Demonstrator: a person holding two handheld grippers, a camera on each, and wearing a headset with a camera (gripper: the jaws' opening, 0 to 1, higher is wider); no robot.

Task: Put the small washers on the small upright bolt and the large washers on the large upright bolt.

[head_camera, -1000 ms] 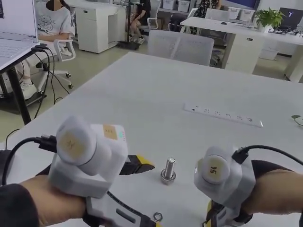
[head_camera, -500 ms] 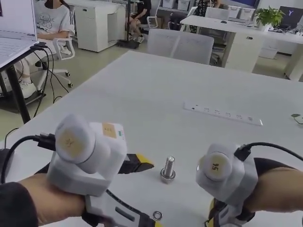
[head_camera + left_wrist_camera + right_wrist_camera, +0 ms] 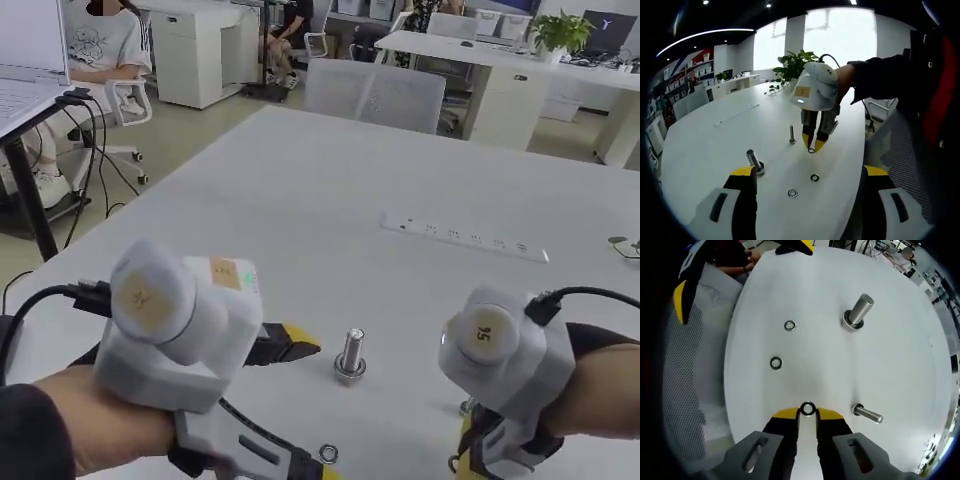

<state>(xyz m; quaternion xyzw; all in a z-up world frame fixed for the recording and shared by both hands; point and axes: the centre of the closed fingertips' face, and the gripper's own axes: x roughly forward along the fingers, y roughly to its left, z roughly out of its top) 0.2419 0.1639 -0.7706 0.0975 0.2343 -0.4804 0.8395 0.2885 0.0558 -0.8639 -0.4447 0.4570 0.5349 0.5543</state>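
Right gripper is pinching a small silver washer by its rim — best be centring its hole over the thin upright steel bolt just beside.

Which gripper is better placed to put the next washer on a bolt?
Right, probably. The right gripper is shut on a washer, and its tips are close beside the small bolt. The left gripper is open and empty, near the large bolt.

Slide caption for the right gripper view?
Right gripper pinches a washer beside the small bolt; two loose washers and the large bolt sit beyond.
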